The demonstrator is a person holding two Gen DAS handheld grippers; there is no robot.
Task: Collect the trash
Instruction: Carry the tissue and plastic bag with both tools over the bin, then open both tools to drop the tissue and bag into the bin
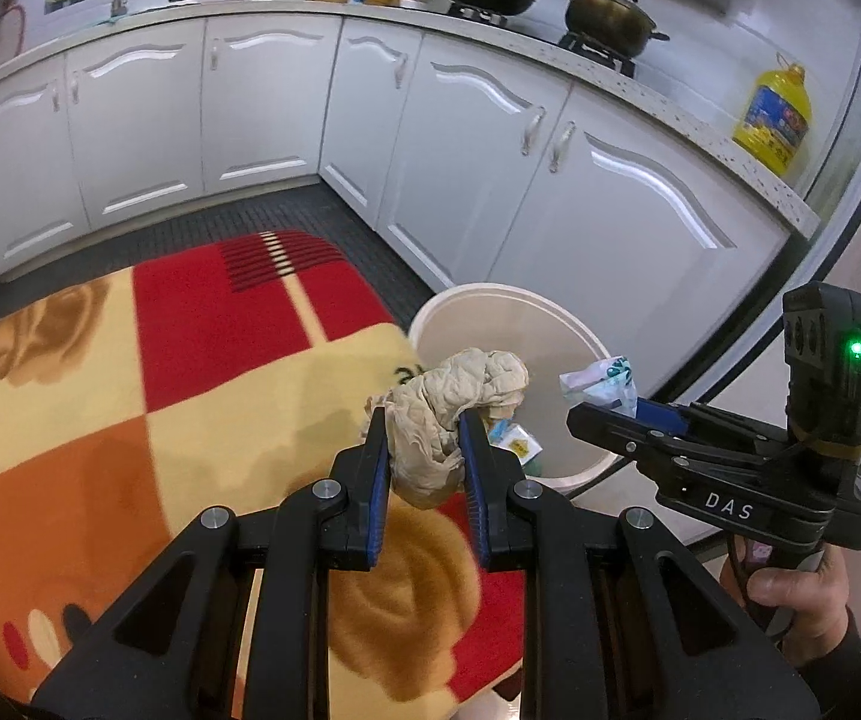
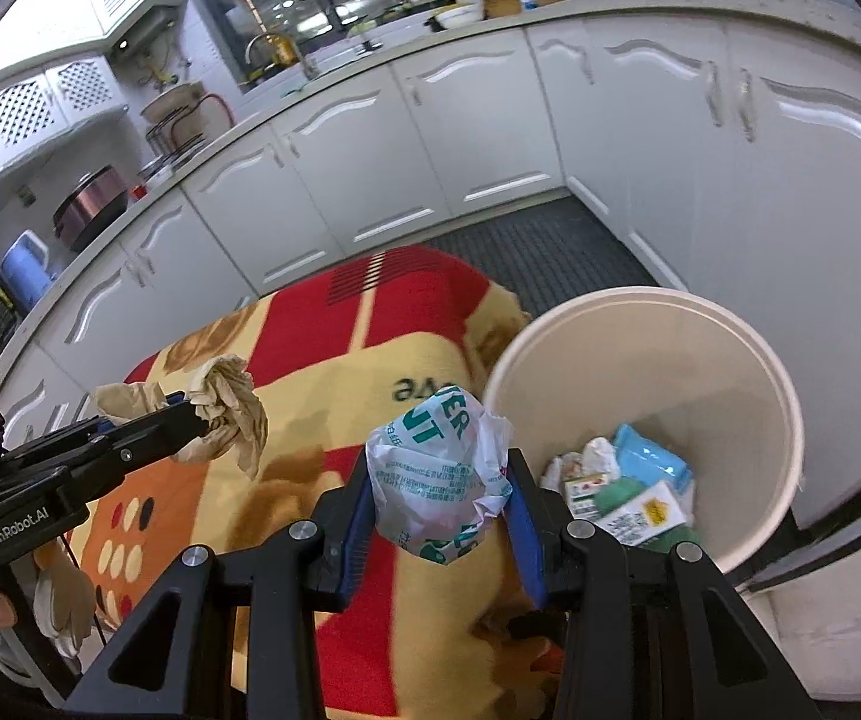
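**Two pieces of trash held, the bin is just ahead**

The left gripper [image 1: 424,444] is clamped on a crumpled brown paper [image 1: 454,414], and the right gripper [image 2: 439,501] is clamped on a crumpled white plastic bag [image 2: 439,480] with green print. Both pieces hang over the patterned blanket [image 1: 130,390], not yet over the bin [image 2: 748,372]. In the right wrist view the bin stands at about 2 o'clock from the bag, with packets already inside. To do this step well, each hand should carry its piece fully past the rim before the jaws open, because light paper can fall on the blanket edge. The bag seems nearer to the rim, though the fisheye makes this hard to judge
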